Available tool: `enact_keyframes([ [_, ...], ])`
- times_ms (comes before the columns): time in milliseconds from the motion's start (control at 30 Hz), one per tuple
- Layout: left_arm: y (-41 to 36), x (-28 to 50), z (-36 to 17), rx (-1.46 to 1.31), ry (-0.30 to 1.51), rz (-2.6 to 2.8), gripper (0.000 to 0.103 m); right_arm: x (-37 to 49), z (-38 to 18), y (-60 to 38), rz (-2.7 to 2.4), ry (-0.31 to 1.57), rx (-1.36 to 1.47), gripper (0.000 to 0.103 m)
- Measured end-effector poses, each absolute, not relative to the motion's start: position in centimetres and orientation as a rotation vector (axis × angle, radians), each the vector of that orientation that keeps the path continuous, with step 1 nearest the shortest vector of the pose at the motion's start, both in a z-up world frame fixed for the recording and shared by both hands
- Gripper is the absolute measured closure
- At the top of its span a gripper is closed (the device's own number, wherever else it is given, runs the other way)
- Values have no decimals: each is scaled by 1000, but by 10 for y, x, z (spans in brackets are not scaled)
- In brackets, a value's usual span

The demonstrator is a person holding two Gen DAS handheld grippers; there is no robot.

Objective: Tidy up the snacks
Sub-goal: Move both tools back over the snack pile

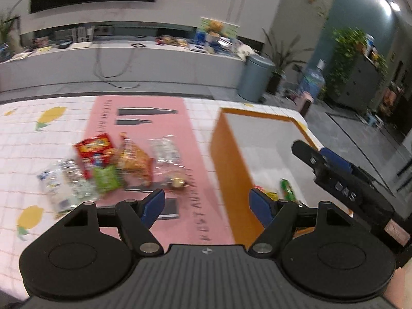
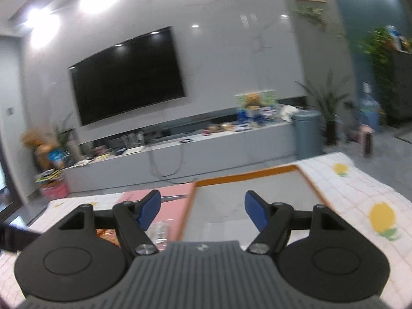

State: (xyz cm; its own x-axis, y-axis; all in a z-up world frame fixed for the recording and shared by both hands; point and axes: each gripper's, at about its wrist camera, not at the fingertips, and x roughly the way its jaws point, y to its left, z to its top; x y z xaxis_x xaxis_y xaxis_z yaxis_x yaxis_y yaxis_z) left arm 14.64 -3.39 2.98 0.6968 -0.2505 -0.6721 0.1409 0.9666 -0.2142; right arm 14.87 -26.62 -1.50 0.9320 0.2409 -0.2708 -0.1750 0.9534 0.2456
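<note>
Several snack packets lie in a pile on the pink mat (image 1: 195,154): a red packet (image 1: 94,152), an orange one (image 1: 135,162), a green one (image 1: 106,179) and clear ones (image 1: 164,152). My left gripper (image 1: 207,203) hovers open and holds nothing, between the pile and the orange box (image 1: 226,159). A green packet (image 1: 287,189) lies inside the box. My right gripper (image 2: 203,211) is open with nothing in it over the box's left wall (image 2: 189,213); it also shows as the right gripper (image 1: 314,154) above the box. An orange packet (image 2: 106,233) peeks out at lower left.
A white tablecloth (image 1: 31,141) with lemon prints covers the table. A flat dark object (image 1: 170,207) lies on the mat by my left finger. Beyond the table's far edge are a long TV bench (image 2: 206,149), a grey bin (image 1: 255,77) and potted plants.
</note>
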Motion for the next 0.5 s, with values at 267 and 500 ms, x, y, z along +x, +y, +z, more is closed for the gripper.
enact_keyframes([
  [267, 41, 143, 17, -279, 771, -106, 16, 156, -27, -229, 310, 300, 223, 33],
  [500, 89, 141, -11, -331, 788, -10, 16, 160, -34, -198, 426, 286, 225, 33],
])
